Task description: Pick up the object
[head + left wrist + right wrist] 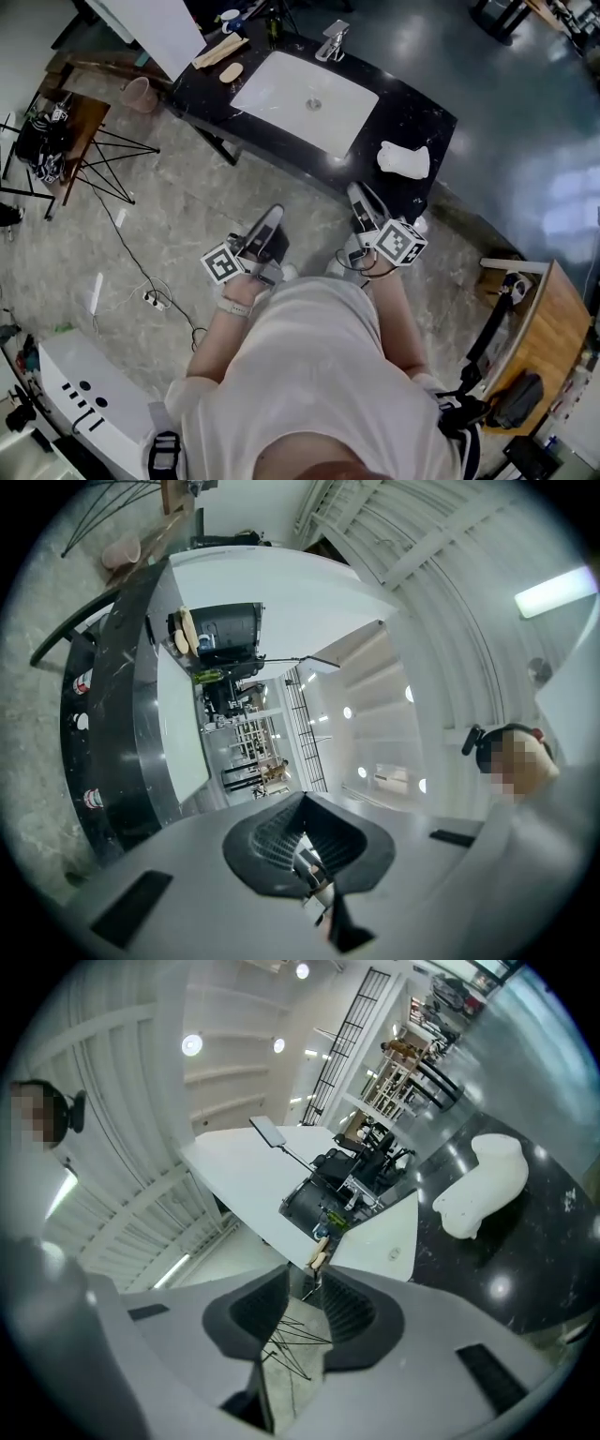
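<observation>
Where the head view looks steeply down on the room, a marbled grey stone floor (187,206) fills the left and centre of the frame and gives way to a dark glossy floor (525,112) at upper right. A person's pale shirt (319,375) takes up the lower centre. A black speckled counter (417,117) runs diagonally from the upper left toward the centre right, and a white rectangular sink (281,89) is set into it, with a metal faucet (332,41) at the sink's upper edge. A white cabinet unit (84,394) stands at lower left and a wooden table (544,328) at the lower right edge. A black wire stand (103,155) occupies the left side, and a pink bucket (139,94) sits on the floor beside the counter's upper-left end. The left gripper (271,217) lies over the grey floor below the counter's front edge, its jaws pressed together on nothing. The right gripper (359,195) lies at that front edge, its jaws likewise closed and empty. The white object (404,159) rests on the counter to the right of the sink, near the counter's right corner, up and right of the right gripper and apart from it. A wooden board (220,52) and an oval wooden piece (231,72) lie on the counter's upper-left end. A power strip (153,300) with its cable lies on the floor at lower left.
</observation>
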`<state>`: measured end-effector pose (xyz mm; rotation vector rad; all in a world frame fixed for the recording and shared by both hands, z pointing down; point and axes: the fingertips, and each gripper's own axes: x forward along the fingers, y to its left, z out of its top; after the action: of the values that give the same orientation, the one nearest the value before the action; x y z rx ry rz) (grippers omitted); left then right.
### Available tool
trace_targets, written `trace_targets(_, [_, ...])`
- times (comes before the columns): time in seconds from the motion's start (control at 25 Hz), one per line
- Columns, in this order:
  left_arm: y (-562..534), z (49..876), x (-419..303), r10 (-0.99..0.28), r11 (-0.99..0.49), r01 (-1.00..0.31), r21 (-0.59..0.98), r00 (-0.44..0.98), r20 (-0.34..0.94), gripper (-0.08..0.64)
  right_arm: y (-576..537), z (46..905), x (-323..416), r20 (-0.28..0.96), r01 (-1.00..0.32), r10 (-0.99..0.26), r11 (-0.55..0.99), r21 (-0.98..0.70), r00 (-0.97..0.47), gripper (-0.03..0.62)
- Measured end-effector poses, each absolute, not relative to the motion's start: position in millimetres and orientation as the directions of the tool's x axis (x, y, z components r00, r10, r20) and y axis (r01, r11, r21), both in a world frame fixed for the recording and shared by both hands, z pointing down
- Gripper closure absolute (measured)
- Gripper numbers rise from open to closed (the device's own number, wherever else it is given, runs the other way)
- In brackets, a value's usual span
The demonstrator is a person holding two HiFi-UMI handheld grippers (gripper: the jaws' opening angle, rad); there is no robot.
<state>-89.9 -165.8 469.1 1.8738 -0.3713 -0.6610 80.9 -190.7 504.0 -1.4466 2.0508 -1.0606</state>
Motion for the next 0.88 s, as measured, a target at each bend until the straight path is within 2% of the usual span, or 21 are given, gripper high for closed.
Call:
trace_targets(0.2, [-163, 475, -102, -0.587, -0.366, 0.005, 0.93, 0.774, -0.235, 0.554, -211, 522, 109, 0.176, -0.727, -0.928, 0.129, -0.675, -0.328, 0.483])
trace_targets(0.52, [-158, 487, -112, -0.644, -0.331, -0.051, 0.942, 0.742, -0.186, 0.554, -242, 541, 178, 0.288, -0.883, -0.947, -0.008, -0.469, -0.144, 0.367])
trace_targets(0.88, [-157, 496, -116, -0.682, -0.295, -0.093, 0.951, 0.718, -0.141, 0.554, -261, 561, 254, 0.369, -0.945, -0.927, -0.18, -0.273, 0.07, 0.285])
